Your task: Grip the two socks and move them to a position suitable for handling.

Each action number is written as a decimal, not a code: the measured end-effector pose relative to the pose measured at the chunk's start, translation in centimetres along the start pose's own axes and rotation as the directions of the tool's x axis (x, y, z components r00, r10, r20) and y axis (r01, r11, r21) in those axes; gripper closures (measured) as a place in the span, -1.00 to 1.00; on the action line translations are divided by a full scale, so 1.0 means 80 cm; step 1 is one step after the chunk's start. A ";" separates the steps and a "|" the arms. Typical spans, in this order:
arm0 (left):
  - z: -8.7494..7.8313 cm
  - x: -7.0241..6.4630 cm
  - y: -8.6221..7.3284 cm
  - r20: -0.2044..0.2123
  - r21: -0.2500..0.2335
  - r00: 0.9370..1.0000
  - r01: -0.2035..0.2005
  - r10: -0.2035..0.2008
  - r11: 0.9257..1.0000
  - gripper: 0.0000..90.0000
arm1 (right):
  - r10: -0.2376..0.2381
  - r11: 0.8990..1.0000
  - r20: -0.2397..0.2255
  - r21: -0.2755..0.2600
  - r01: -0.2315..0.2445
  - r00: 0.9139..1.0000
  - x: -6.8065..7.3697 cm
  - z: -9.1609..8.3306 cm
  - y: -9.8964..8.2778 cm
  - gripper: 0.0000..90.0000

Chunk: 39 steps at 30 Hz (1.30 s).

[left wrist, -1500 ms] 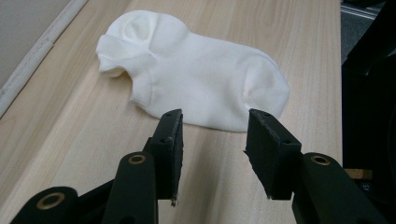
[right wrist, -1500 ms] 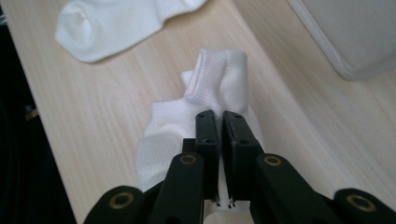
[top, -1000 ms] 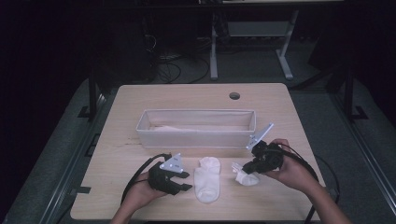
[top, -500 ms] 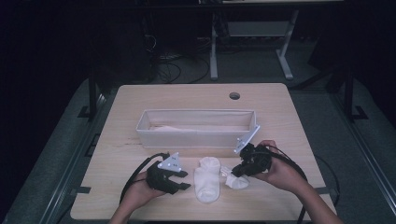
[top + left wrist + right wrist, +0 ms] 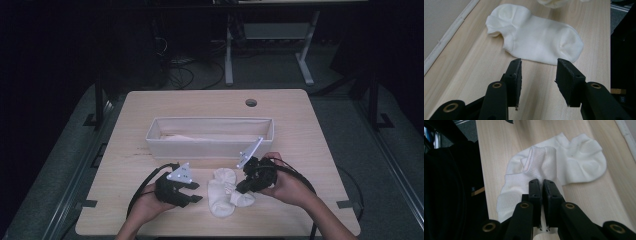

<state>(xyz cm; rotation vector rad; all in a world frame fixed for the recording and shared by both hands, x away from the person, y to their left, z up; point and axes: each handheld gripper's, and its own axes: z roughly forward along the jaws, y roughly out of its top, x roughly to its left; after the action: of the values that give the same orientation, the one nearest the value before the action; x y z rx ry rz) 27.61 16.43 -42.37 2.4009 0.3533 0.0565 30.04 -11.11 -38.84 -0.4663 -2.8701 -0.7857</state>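
Socks are what we are handling: in the high view, a flat white ankle sock (image 5: pixel 218 192) lies near the front edge of the pale wooden table (image 5: pixel 300 125), about midway along it, and a second, crumpled white mesh sock (image 5: pixel 242 197) lies against its right side. Our right gripper (image 5: pixel 242 189) has its tip on that crumpled sock, while our left gripper (image 5: pixel 196 192) rests just left of the flat sock, apart from it. Behind both socks, across the table's middle, stands a long white fabric bin (image 5: pixel 210 145). In the left gripper view, we see the left gripper (image 5: pixel 538 75) with its jaws about halfway apart and nothing between them, just short of the flat sock (image 5: pixel 536 42), which lies spread on the wood. In the right gripper view, the right gripper (image 5: pixel 542 185) has its jaws almost together, pinching a fold of the mesh sock (image 5: pixel 529 177), which lies partly over the flat sock (image 5: pixel 584 161) close to the table's front edge.
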 end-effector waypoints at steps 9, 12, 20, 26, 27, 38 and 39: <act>-0.003 0.002 -0.002 -0.006 -0.004 1.000 0.006 -0.006 1.000 0.24 | -0.022 1.000 -0.023 0.001 0.022 0.999 0.007 0.013 0.012 0.89; -0.003 0.002 -0.003 -0.008 -0.005 1.000 0.012 -0.012 1.000 0.24 | -0.033 0.999 -0.028 0.001 0.033 0.999 0.009 0.019 0.015 0.89; -0.006 0.004 -0.005 -0.011 -0.008 1.000 0.017 -0.017 1.000 0.24 | -0.047 0.999 -0.045 0.009 0.047 0.998 0.012 0.033 0.024 0.89; -0.008 0.005 -0.006 -0.016 -0.015 1.000 0.020 -0.020 1.000 0.24 | -0.058 0.998 -0.061 0.010 0.059 0.996 0.015 0.038 0.029 0.89; -0.008 0.005 -0.006 -0.016 -0.015 1.000 0.019 -0.019 1.000 0.24 | -0.056 0.998 -0.065 0.012 0.057 0.996 0.016 0.038 0.029 0.89; -0.009 0.005 -0.007 -0.018 -0.015 1.000 0.023 -0.023 1.000 0.23 | -0.078 0.996 -0.048 0.032 0.080 0.996 0.023 0.047 0.032 0.88; -0.009 0.005 -0.007 -0.018 -0.015 1.000 0.023 -0.023 1.000 0.23 | -0.078 0.996 -0.041 0.032 0.079 0.996 0.023 0.048 0.033 0.88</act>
<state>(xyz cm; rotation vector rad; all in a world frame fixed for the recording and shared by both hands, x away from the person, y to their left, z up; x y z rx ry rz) 27.80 17.38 -42.21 2.3831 0.3876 0.0708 29.02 -6.52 -40.49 -0.3317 -2.8754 -0.7483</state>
